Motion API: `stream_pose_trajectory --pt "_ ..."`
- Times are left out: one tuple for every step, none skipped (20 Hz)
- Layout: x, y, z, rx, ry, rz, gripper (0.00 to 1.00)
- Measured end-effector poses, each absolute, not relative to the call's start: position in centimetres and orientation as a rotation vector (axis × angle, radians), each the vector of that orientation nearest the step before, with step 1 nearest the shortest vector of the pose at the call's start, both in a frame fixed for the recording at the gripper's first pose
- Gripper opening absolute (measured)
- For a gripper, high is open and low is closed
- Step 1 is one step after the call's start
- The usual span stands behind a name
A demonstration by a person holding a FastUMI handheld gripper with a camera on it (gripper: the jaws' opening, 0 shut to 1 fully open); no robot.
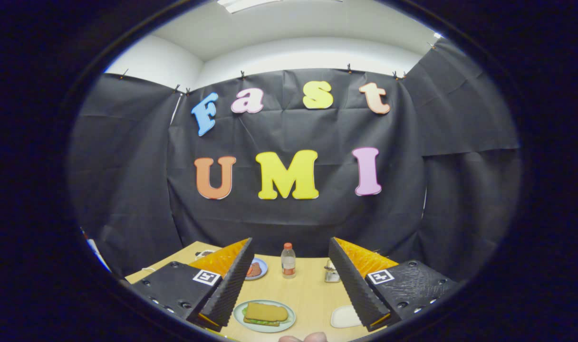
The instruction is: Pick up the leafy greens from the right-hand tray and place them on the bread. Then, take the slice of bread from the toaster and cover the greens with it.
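Leafy greens lying under a slice of bread on a pale green plate, green edges peeking out along the near side. Plate resting on the wooden table, between the fingers and nearer the left one, partly behind its tip. Gripper raised above the table, fingers spread wide apart, holding nothing; black ribbed pads facing each other, orange backing behind them. Farther off, by the left finger, a small blue plate with something reddish-brown on it. Clear bottle with a red cap standing upright at the far middle of the table, between the fingers. To its right, just beside the right finger, a metallic toaster, partly hidden. Near the right finger's tip, a white tray, its right part behind the finger. Fingertips of a hand showing at the near edge of the table.
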State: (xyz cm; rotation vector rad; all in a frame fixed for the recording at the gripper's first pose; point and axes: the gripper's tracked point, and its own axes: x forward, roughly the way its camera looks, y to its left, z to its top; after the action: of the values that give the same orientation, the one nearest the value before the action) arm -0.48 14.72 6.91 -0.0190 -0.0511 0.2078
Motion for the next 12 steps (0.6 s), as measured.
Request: stream_pose_trajectory --pt "-1.0 14.1 7.9 -0.02 -0.075 0.2 0.96" --pt "-1.6 13.6 8.8 -0.017 -0.096 0.202 0.96" --pt "-2.1 13.1 9.5 -0.012 -0.106 0.201 0.96" --pt "-2.4 12.4 10.0 -0.001 -0.111 0.194 0.96" --pt "-2.5 11.8 10.4 0.012 -0.116 0.185 0.96" --pt "-2.6 11.3 10.7 0.025 -0.118 0.179 0.96" --pt "-2.7 11.0 11.0 0.031 -0.124 0.177 0.96" --pt "-2.7 10.8 11.2 0.031 -0.128 0.177 0.96" --pt "-2.8 10.6 11.4 0.03 -0.13 0.176 0.96" --pt "-2.9 10.4 11.5 0.036 -0.13 0.175 0.96" --pt "-2.8 10.4 11.6 0.042 -0.134 0.176 0.96" --pt "-2.7 10.4 11.7 0.046 -0.134 0.178 0.96"
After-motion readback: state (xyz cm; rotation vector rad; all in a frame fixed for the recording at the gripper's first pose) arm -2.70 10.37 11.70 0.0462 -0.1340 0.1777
